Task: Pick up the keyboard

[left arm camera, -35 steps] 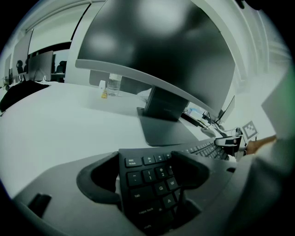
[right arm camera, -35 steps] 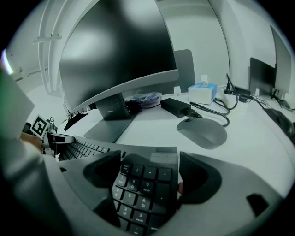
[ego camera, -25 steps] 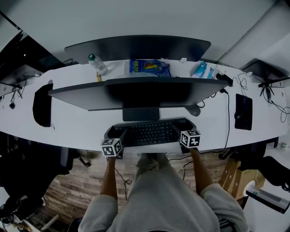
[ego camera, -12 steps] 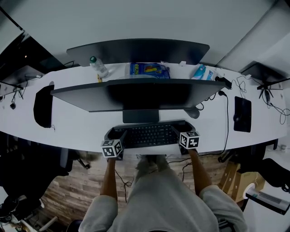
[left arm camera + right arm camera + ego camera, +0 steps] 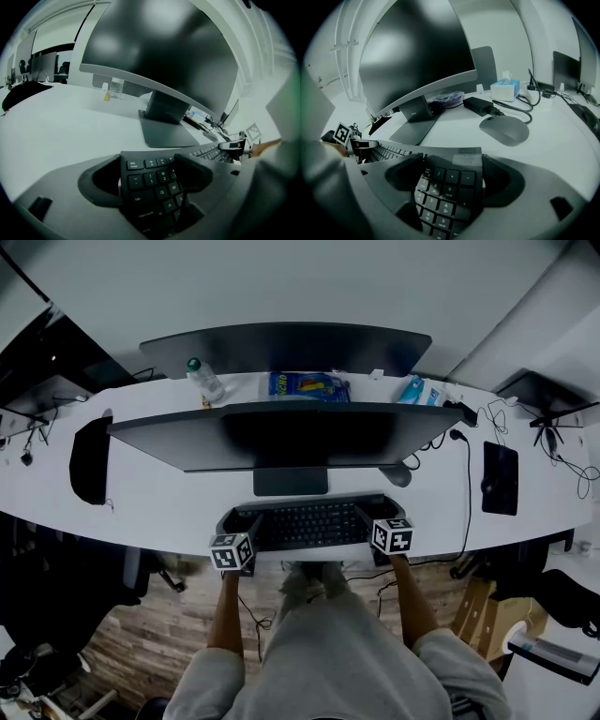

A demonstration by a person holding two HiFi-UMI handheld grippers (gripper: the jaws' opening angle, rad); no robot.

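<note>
A black keyboard [image 5: 309, 523] lies at the near edge of the white desk [image 5: 159, 498], in front of the monitor's foot. My left gripper [image 5: 242, 519] is at its left end. In the left gripper view the jaws of the left gripper [image 5: 147, 171] close on the esc-and-tab corner of the keyboard [image 5: 150, 192]. My right gripper [image 5: 370, 514] is at the right end. In the right gripper view the right gripper [image 5: 452, 173] clamps the number-pad end of the keyboard [image 5: 443, 192]. Both marker cubes sit over the desk's front edge.
A wide curved monitor [image 5: 281, 432] stands just behind the keyboard. A grey mouse [image 5: 505, 129] lies to the right of its foot. A bottle [image 5: 203, 379], a blue packet [image 5: 307, 386] and a tissue box [image 5: 419, 387] stand at the back. Cables [image 5: 466, 442] run at the right.
Almost nothing differs. Both grippers and the keyboard have shifted slightly toward the person's body.
</note>
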